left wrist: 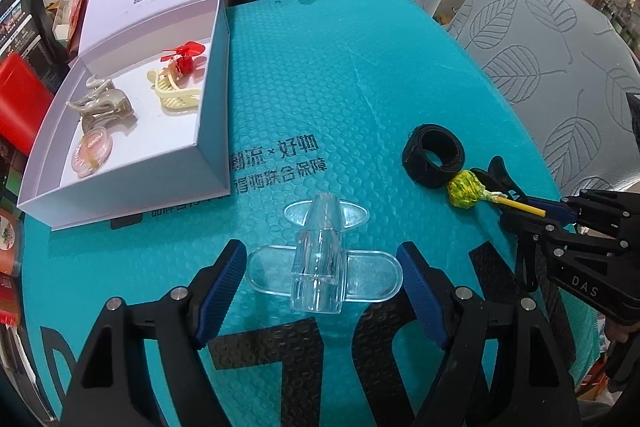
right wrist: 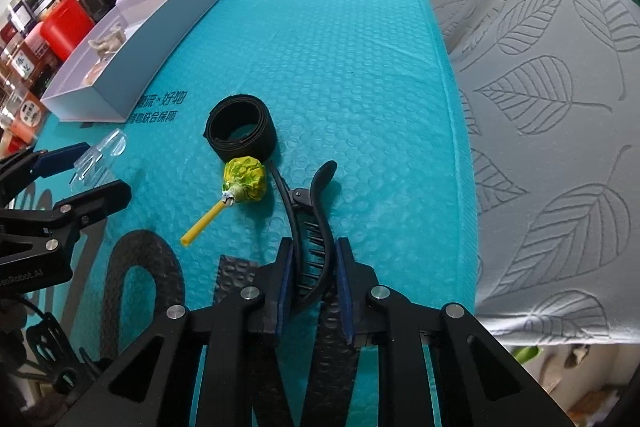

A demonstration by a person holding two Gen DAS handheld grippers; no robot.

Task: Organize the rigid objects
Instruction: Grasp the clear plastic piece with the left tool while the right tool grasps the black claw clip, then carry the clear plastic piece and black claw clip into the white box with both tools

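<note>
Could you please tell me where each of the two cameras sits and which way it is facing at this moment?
Left wrist: rides the left claw, angled down over the clear plastic piece between its open fingers, white box beyond; the right claw shows at right.
Right wrist: rides the right claw, angled down, shut on the black hair clip; the left claw shows at left.
Shared: teal mat, lollipop, black strap roll, box.
</note>
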